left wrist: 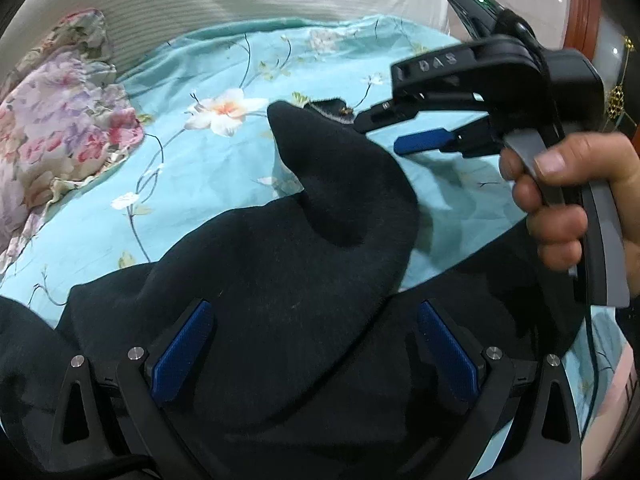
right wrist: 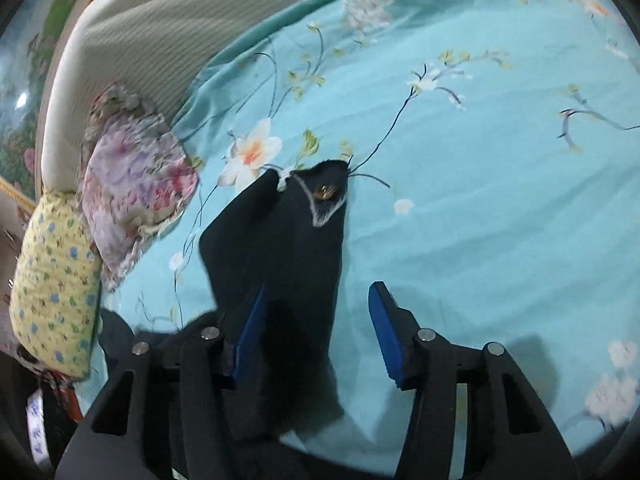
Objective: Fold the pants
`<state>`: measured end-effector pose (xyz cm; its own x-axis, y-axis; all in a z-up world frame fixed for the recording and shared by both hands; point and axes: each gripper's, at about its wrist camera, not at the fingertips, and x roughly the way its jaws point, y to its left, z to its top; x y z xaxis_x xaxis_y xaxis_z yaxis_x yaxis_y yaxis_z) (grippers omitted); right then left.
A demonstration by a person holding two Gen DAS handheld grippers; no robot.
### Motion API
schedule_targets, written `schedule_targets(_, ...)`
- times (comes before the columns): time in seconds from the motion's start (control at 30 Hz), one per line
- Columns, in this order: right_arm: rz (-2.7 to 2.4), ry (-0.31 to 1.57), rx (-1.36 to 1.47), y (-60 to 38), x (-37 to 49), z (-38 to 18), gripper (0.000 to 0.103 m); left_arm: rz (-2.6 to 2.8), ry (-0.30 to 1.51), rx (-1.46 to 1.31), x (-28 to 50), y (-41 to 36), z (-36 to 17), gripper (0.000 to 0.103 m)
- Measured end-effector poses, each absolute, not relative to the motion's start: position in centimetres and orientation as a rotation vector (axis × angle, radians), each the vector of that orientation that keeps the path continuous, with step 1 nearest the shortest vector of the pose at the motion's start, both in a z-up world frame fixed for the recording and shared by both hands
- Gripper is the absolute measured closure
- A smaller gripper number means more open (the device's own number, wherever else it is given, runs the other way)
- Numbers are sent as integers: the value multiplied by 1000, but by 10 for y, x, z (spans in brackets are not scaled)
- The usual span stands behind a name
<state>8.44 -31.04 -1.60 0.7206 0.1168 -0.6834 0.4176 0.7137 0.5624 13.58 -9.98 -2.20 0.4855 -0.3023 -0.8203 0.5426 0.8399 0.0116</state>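
Grippers: two; left gripper (left wrist: 316,344) jaws apart over cloth, right gripper (right wrist: 316,332) jaws apart, cloth between.
Pants: one black pair (left wrist: 304,264) on teal floral sheet (right wrist: 480,220).
Pillows: floral pillow (left wrist: 56,120); right view adds yellow pillow (right wrist: 56,292).
Hand: one (left wrist: 568,208), left view only.

The black pants (left wrist: 280,280) lie rumpled on a turquoise floral bedsheet (left wrist: 200,184), one part raised into a peak, a brass button (right wrist: 325,192) showing at the waistband.
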Motion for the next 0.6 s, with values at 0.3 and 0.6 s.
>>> schedule_targets(0.3, -183, 767, 862, -329, 116, -29, 88, -497, 974, 348, 159, -105, -43, 24)
schedule_targets(0.6, -239, 554, 889, -324, 52, 20, 97, -560, 949, 321, 155, -93, -18, 96)
